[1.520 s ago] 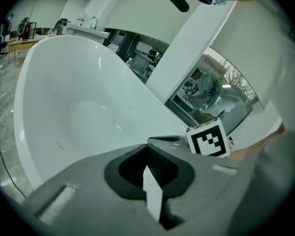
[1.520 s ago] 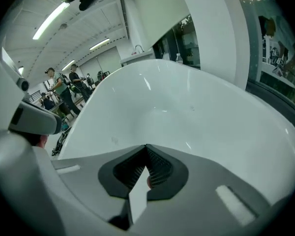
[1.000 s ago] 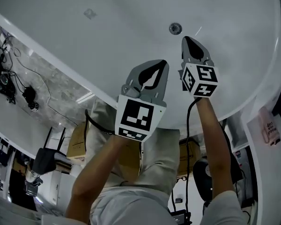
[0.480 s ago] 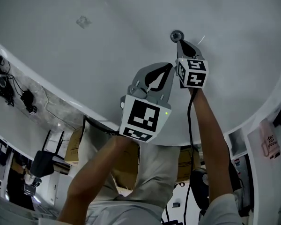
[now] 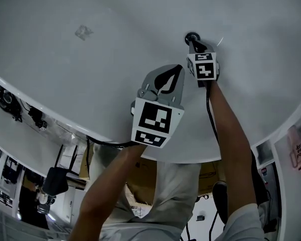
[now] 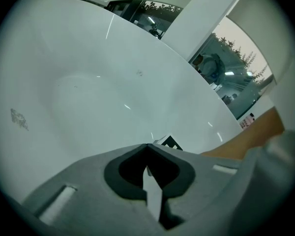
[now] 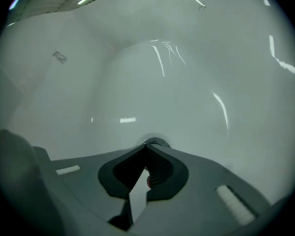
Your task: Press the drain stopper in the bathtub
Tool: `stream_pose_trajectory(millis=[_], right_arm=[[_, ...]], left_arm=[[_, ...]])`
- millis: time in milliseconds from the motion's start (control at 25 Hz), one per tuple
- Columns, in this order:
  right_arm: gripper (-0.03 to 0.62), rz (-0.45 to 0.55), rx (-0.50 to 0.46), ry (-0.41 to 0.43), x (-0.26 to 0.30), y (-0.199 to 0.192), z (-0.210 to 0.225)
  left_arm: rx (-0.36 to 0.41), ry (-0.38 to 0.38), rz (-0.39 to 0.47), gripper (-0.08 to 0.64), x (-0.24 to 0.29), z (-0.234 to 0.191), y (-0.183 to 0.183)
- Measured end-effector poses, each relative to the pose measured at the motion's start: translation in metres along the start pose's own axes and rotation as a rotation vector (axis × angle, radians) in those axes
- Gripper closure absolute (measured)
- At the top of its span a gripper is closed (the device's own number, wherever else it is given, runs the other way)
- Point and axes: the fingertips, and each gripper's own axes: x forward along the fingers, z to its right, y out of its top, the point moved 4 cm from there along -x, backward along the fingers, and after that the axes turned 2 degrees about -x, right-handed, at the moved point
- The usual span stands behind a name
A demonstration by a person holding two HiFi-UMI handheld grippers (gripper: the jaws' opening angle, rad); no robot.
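While the left hand-held gripper (image 5: pixel 177 67) hovers closed, the right hand-held gripper (image 5: pixel 192 42), closed, meets the drain stopper (image 5: pixel 192 35)

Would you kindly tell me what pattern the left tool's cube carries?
The cube carries black-and-white square markers, clearest in head view.

Left claw (image 6: pixel 147 146), tips together, facing bathtub (image 6: pixel 88 77)

In the left gripper view a white pillar (image 6: pixel 199 14) rises toward 1 o'clock, with large windows (image 6: pixel 226 68) on either side of it showing trees and glints of ceiling lights. In the head view tangled black cables (image 5: pixel 5 102) lie at 9 o'clock. Brown cardboard boxes (image 5: pixel 140 177) sit at 6 o'clock, and a white panel with a pink label (image 5: pixel 297 152) stands at 4 o'clock.
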Motion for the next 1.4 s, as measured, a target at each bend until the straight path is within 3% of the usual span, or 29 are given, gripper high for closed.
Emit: stream_pose_trajectory(millis=[600, 880, 1040, 1200, 1400], right_arm=[[0.584, -0.058, 0.005, -0.013, 0.033, -0.008, 0.012], [0.581, -0.100, 0.002, -0.070, 0.035, -0.005, 0.011], [0.583, -0.122, 0.013, -0.051, 0.040, -0.006, 0.009], [0.582, -0.122, -0.024, -0.005, 0.037, -0.007, 0.010], [0.580, -0.110, -0.080, -0.029, 0.029, -0.001, 0.009]], left_arm=[[0.064, 0.025, -0.054, 0.560, 0.020, -0.017, 0.009], [0.028, 0.023, -0.065, 0.560, 0.023, -0.022, 0.006], [0.021, 0.023, -0.065, 0.560, 0.022, -0.024, 0.002], [0.020, 0.030, -0.066, 0.560, 0.022, -0.022, 0.001], [0.035, 0.022, -0.055, 0.560, 0.019, -0.018, 0.011]])
